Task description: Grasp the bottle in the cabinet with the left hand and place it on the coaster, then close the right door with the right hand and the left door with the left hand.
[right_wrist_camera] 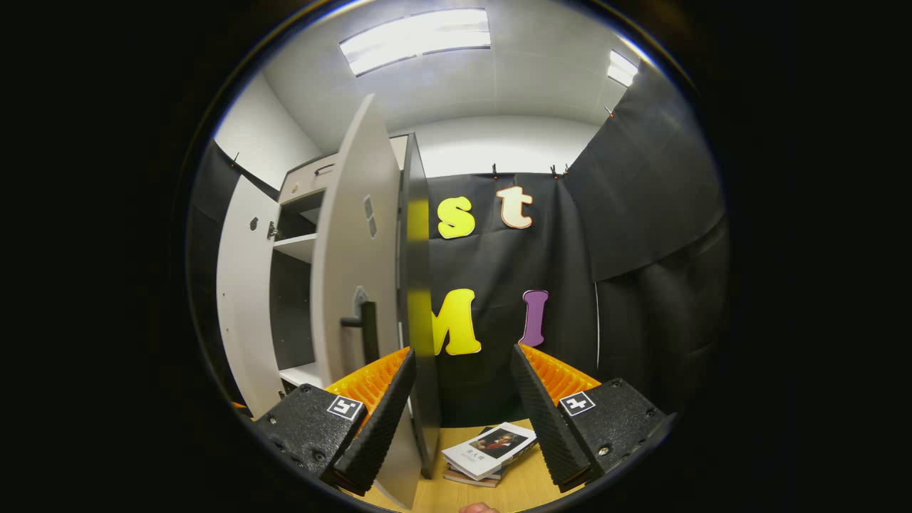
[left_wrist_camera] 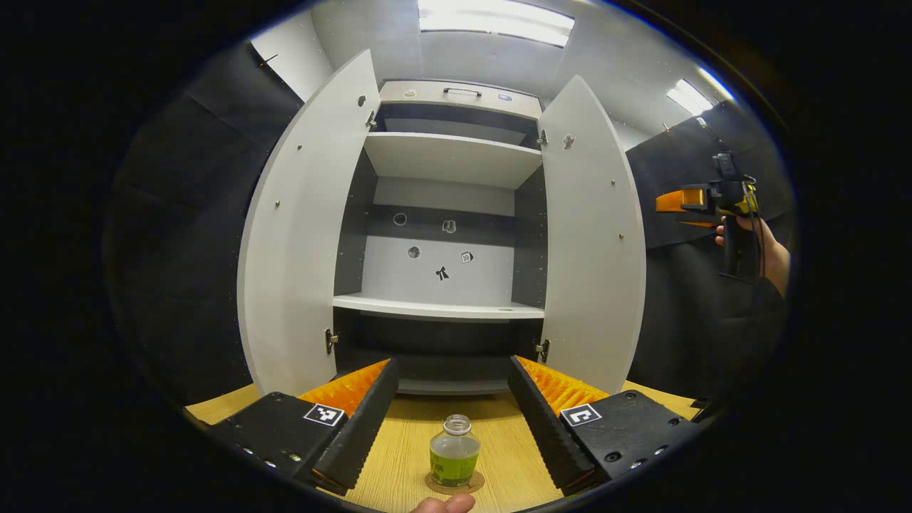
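bottle [left_wrist_camera: 454, 452]: clear, capless, green liquid, upright on coaster [left_wrist_camera: 454, 484] | left gripper [left_wrist_camera: 453, 406] jaws apart | right gripper [right_wrist_camera: 463, 399] jaws apart

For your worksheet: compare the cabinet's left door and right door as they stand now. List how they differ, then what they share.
In the left gripper view, the left door has no gripper near it; the right door has the right gripper raised just beyond its outer edge. The left door carries a round mark near its top, the right door a star-like one. Shared: both are pale grey, hinged and wide open.
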{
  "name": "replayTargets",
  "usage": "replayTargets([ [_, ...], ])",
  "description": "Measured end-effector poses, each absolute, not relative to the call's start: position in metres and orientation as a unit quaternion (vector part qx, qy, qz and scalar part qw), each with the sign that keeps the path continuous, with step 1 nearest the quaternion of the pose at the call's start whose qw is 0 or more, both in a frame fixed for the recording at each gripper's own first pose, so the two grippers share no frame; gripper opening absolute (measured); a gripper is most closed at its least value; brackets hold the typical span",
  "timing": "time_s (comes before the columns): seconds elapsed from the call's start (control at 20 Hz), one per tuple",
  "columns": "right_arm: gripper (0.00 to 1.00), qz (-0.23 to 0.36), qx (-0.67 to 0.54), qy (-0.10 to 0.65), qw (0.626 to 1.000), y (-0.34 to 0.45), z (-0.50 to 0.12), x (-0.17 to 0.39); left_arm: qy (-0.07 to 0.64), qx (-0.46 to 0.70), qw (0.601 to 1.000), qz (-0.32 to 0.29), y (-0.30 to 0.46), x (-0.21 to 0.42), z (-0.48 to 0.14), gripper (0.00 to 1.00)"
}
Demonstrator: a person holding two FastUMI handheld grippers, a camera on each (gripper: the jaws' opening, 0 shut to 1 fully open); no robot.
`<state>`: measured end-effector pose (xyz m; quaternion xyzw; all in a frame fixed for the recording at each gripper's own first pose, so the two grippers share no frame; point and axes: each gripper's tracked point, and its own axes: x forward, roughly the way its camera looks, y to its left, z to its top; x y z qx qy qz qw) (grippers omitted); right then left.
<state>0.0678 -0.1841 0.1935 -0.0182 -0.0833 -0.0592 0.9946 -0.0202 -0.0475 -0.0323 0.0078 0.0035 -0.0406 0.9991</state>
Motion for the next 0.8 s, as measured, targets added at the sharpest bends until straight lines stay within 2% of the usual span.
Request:
replayTargets([
  [0.3, 0.82, -0.037, -0.018, -0.055, 0.998, -0.165, 0.182, 0.104, 0.011, 0.005, 0.999, -0.039, -0.045, -0.021, -0.039, 0.94],
  [0.5, 0.81, -0.041, -0.031, -0.063, 0.997, -0.164, 0.186, 0.104, 0.021, 0.002, 0.999, -0.039, -0.043, -0.017, -0.047, 0.94],
  [0.55, 0.81, -0.038, -0.023, -0.059, 0.997, -0.163, 0.184, 0.104, 0.024, -0.001, 0.999, -0.041, -0.044, -0.015, -0.048, 0.99],
  [0.6, 0.81, -0.035, -0.013, -0.056, 0.998, -0.160, 0.183, 0.104, 0.025, -0.003, 0.999, -0.044, -0.045, -0.014, -0.049, 0.94],
  [0.7, 0.81, -0.030, 0.001, -0.050, 0.998, -0.155, 0.181, 0.105, 0.023, -0.004, 0.999, -0.045, -0.045, -0.010, -0.048, 0.94],
  [0.75, 0.81, -0.025, 0.000, -0.047, 0.999, -0.148, 0.179, 0.105, 0.022, -0.006, 0.999, -0.047, -0.046, -0.010, -0.047, 0.90],
  [0.8, 0.81, -0.022, -0.004, -0.044, 0.999, -0.140, 0.178, 0.105, 0.020, -0.008, 0.999, -0.049, -0.047, -0.011, -0.047, 0.94],
])
